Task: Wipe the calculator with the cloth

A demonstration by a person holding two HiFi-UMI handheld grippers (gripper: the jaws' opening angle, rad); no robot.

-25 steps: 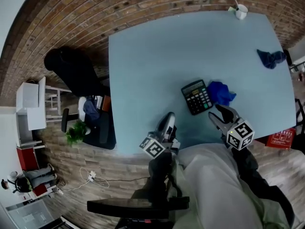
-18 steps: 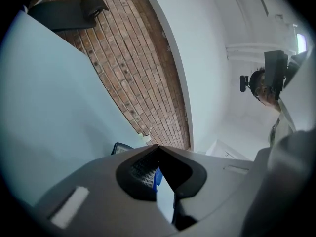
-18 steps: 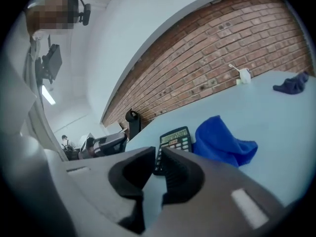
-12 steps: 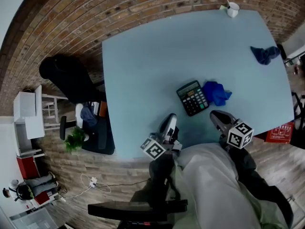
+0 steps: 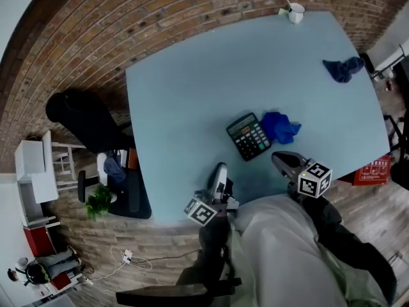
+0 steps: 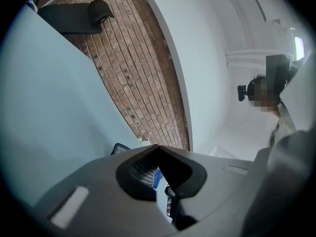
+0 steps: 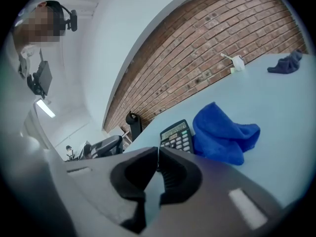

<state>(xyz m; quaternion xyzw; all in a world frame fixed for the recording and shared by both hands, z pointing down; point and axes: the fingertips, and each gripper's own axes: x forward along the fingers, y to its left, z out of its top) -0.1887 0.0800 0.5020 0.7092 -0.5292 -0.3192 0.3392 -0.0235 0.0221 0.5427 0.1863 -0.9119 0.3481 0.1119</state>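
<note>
Where the left tongs point(image 6: 158, 146) meet, they half-hide the calculator point(image 6: 142, 171).

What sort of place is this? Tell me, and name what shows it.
Probably an office or studio workroom: a calculator lies on a pale blue table, a black office chair stands beside it, and a brick wall runs behind.

Pale blue counter point(image 5: 192, 88) beside red brick wall point(image 5: 121, 18); black chair point(image 5: 86, 117) at left; white shelf unit point(image 5: 33, 165); grey plank floor point(image 5: 89, 238).
</note>
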